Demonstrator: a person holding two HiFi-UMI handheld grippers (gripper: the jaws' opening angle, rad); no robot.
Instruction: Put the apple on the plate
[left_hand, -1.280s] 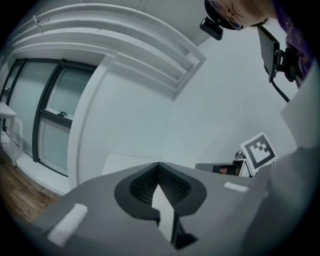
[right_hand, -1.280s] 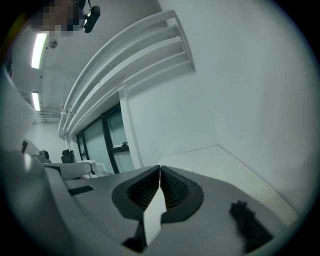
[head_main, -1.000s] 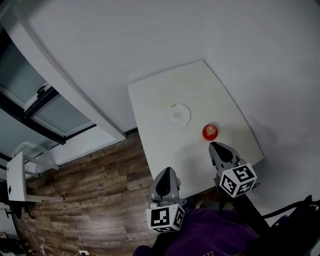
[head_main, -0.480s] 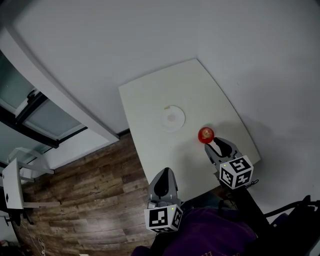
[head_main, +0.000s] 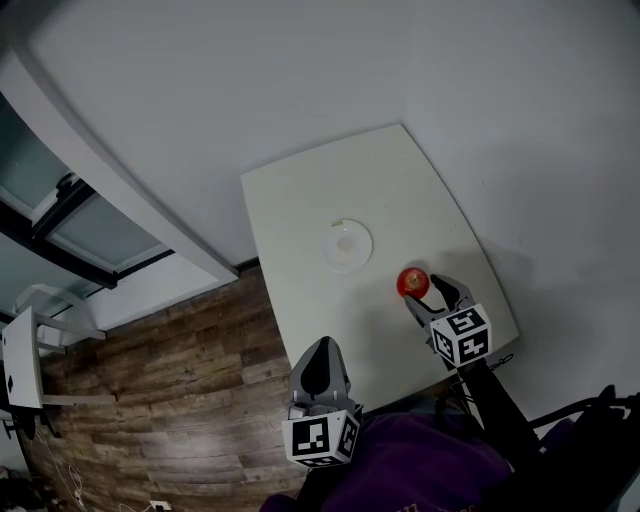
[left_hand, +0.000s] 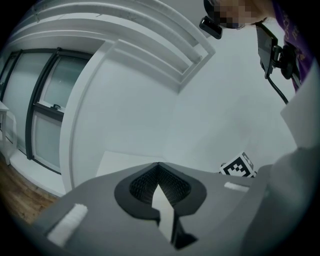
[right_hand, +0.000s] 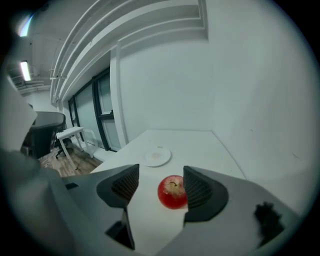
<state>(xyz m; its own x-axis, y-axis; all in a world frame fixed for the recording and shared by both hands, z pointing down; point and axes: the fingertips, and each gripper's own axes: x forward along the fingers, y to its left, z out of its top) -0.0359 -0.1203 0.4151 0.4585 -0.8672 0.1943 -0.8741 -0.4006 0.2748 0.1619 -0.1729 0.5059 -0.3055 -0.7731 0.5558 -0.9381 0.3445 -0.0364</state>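
Between just-opened fingers (right_hand: 201, 192) of the right gripper (right_hand: 161, 175), in its view: apple (right_hand: 172, 192).

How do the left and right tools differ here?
On the left tool the jaws are together, nothing between; on the right tool they have just been opening and stand apart, framing the apple without gripping it. The left tool is at the table edge; the right tool is at the apple. Both carry marker cubes.

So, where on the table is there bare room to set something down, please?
Bare: the table beyond the plate, and the strip between plate and left edge. Crowded: the near right, where the right tool, its jaws just opening, straddles the apple.
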